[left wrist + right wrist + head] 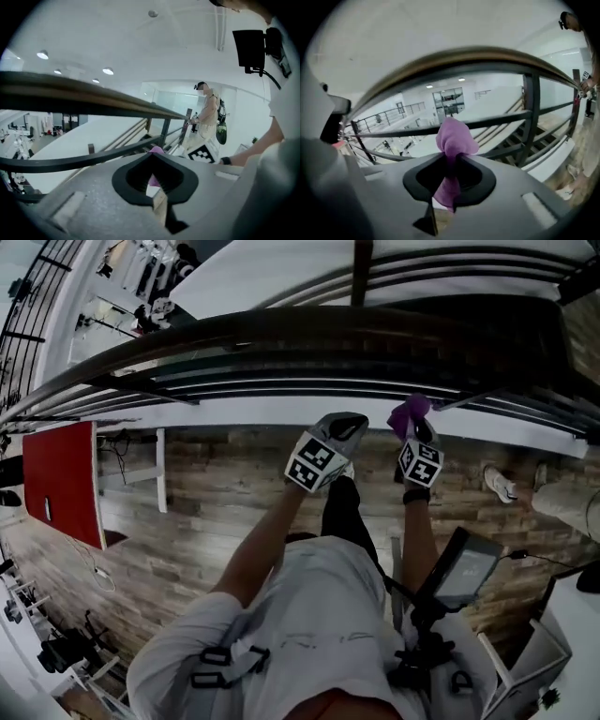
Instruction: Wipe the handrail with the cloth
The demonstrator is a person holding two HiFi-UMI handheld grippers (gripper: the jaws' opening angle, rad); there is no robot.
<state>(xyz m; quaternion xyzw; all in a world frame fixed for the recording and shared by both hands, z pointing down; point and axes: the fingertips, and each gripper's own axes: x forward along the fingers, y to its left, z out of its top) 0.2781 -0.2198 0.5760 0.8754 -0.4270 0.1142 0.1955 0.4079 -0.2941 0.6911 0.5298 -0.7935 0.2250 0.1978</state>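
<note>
The handrail [281, 334], dark metal with a wooden top, runs across the head view above both grippers. My right gripper [417, 432] is shut on a purple cloth [410, 413], which it holds just under the rail. In the right gripper view the cloth [453, 140] bunches up out of the closed jaws, with the handrail [464, 58] arching above it. My left gripper [342, 427] hovers beside the right one, apart from the cloth. Its jaws look shut and hold nothing I can make out. A bit of the purple cloth [156, 150] shows just past its tips, below the handrail [93, 101].
Lower rail bars [506, 119] and a stairwell lie beyond the railing. Another person in beige [208, 112] stands at the far end of the rail, their shoe [502, 486] on the wooden floor. A red panel [61, 479] stands at left. A screen [466, 568] hangs on my chest rig.
</note>
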